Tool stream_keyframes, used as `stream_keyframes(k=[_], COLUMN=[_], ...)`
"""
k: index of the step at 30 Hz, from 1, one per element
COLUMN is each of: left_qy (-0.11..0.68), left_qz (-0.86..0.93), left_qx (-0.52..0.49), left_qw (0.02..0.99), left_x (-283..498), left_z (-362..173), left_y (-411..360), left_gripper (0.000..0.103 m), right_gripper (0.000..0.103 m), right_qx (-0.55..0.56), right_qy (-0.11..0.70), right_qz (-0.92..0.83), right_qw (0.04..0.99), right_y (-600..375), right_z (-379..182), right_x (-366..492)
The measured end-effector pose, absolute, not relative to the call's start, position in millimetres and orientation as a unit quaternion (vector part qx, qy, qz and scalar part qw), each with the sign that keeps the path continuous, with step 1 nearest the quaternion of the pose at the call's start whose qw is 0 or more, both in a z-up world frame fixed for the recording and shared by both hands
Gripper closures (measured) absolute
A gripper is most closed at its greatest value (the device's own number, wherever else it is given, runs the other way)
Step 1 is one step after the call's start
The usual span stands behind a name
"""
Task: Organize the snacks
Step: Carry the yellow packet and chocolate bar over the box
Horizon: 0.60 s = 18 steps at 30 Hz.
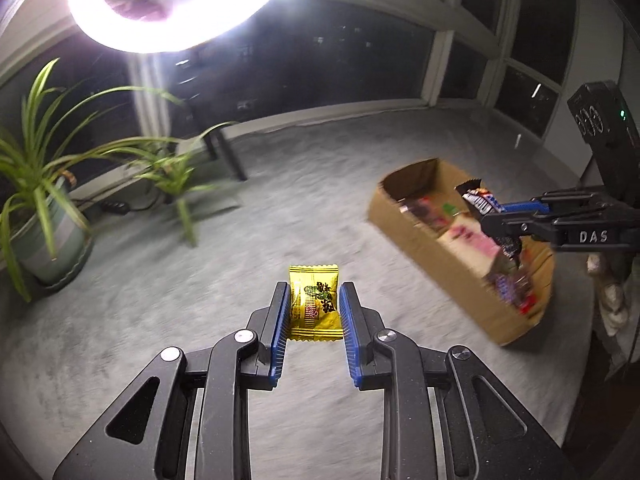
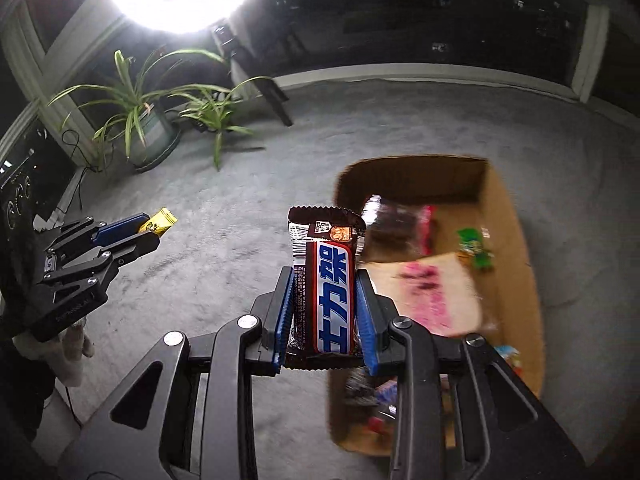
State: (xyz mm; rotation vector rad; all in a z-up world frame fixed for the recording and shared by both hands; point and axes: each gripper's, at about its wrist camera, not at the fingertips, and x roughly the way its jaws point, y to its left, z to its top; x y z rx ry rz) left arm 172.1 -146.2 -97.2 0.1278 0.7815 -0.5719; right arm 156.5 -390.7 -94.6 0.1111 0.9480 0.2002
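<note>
the left gripper (image 1: 314, 308) clamps a yellow candy packet (image 1: 315, 302) between its blue pads, the wrapper's crimped far end sticking out past the fingertips, above the grey carpet (image 1: 200, 280). the right gripper (image 2: 325, 312) is closed on a brown chocolate bar (image 2: 325, 280) with blue lettering on white; the bar stands lengthwise between the pads, its upper end well beyond the tips, held just beside the near left edge of the cardboard box (image 2: 516, 240).

the right wrist view looks down into the box: a pink-and-white packet (image 2: 432, 300) lies in the middle, a dark wrapped snack (image 2: 396, 224) toward the far end, a small green packet (image 2: 474, 248) by the right wall, and blurred wrappers at the near end. it also shows the other gripper (image 2: 154, 230) out at the left with the yellow wrapper (image 2: 160, 222) poking from its tips, well apart from the box.

the left wrist view shows the box (image 1: 420, 236) from outside, at the right side of the carpet, with the chocolate-holding gripper (image 1: 494, 210) above its interior, blocking part of the contents, and the bar (image 1: 478, 196) protruding.

a potted spider plant (image 1: 44, 200) stands at the carpet's far left edge, under a glaring ring light (image 1: 176, 4) before dark windows (image 1: 320, 52).
</note>
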Motion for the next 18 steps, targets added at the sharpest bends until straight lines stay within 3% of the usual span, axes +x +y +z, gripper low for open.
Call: stream_keyframes(k=[18], left_qy=[0.363], left_qz=[-0.338], left_qx=[0.055], left_qw=[0.867], left_x=[177.6], left_z=[-90.2], left_y=[-270.6], left_gripper=[0.08], right_gripper=[0.073], right_qx=[0.073], right_qy=[0.445], right_qz=[0.055], right_qw=[0.891], right_y=[-486.5], right_z=[-91.0], right_x=[137.2])
